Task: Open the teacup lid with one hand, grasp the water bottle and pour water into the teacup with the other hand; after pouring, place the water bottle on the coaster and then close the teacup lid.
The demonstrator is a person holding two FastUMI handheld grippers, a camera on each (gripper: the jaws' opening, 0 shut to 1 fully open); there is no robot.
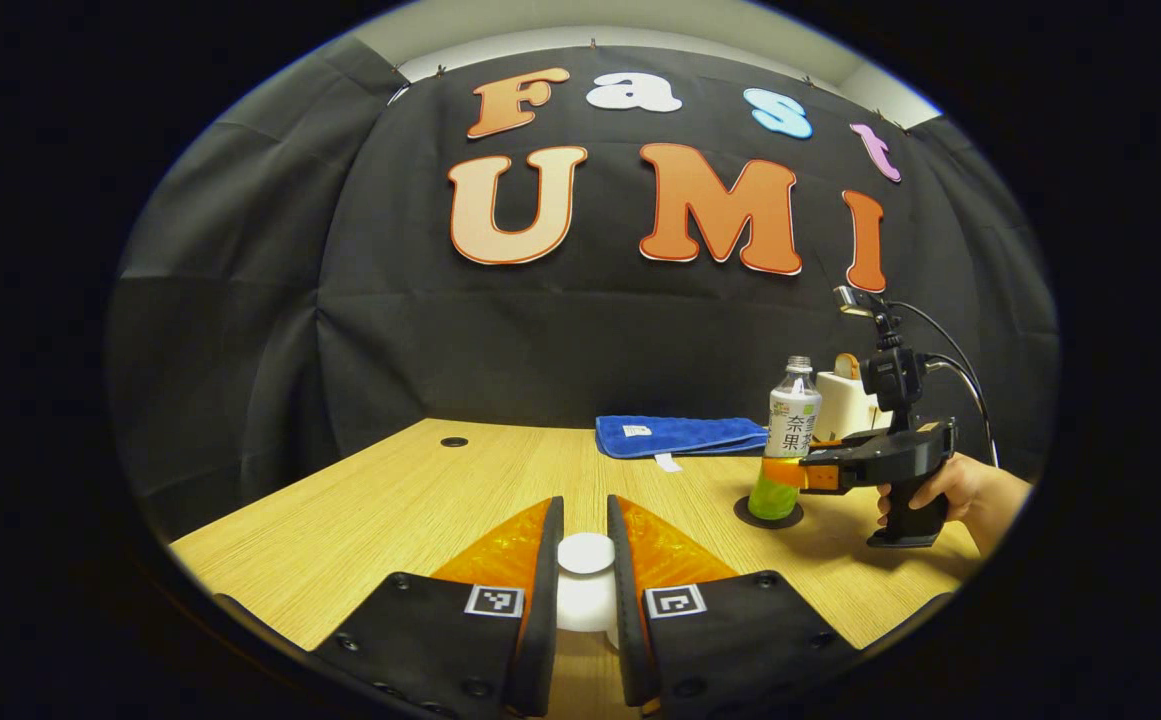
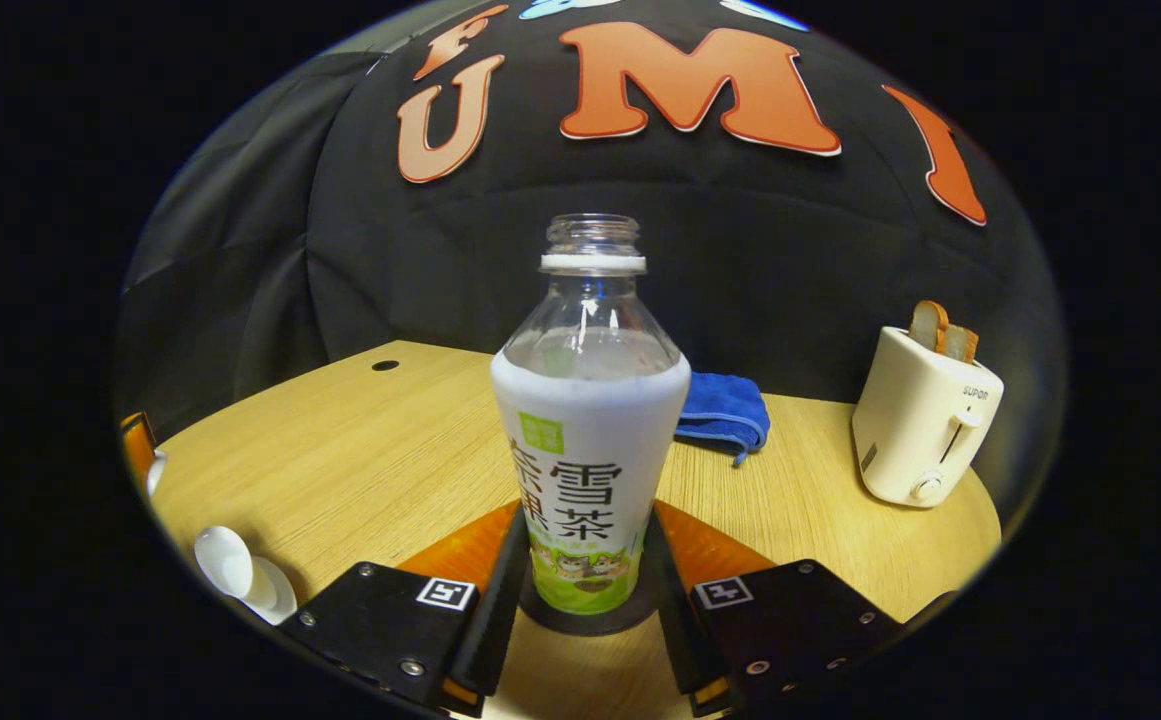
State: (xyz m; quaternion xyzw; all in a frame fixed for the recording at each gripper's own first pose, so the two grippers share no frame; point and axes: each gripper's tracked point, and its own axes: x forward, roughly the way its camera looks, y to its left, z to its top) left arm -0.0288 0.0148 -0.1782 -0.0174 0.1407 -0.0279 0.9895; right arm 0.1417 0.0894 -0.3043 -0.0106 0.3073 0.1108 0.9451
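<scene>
The water bottle (image 2: 590,450), clear with a white and green label and no cap, stands upright on the dark round coaster (image 2: 580,618). My right gripper (image 2: 585,585) is shut on its lower part, one finger on each side. In the left gripper view the bottle (image 1: 792,425) is at the right on the coaster (image 1: 768,516), with the right gripper (image 1: 790,474) and a hand (image 1: 950,485) behind it. My left gripper (image 1: 585,575) is shut on the white teacup lid (image 1: 585,585), holding its knob. A white teacup (image 2: 235,575) sits low on the left in the right gripper view.
A folded blue cloth (image 1: 680,436) lies at the back of the wooden table (image 1: 390,500). A cream toaster (image 2: 925,420) with bread slices stands at the right. A small round hole (image 1: 454,441) is in the tabletop at the far left.
</scene>
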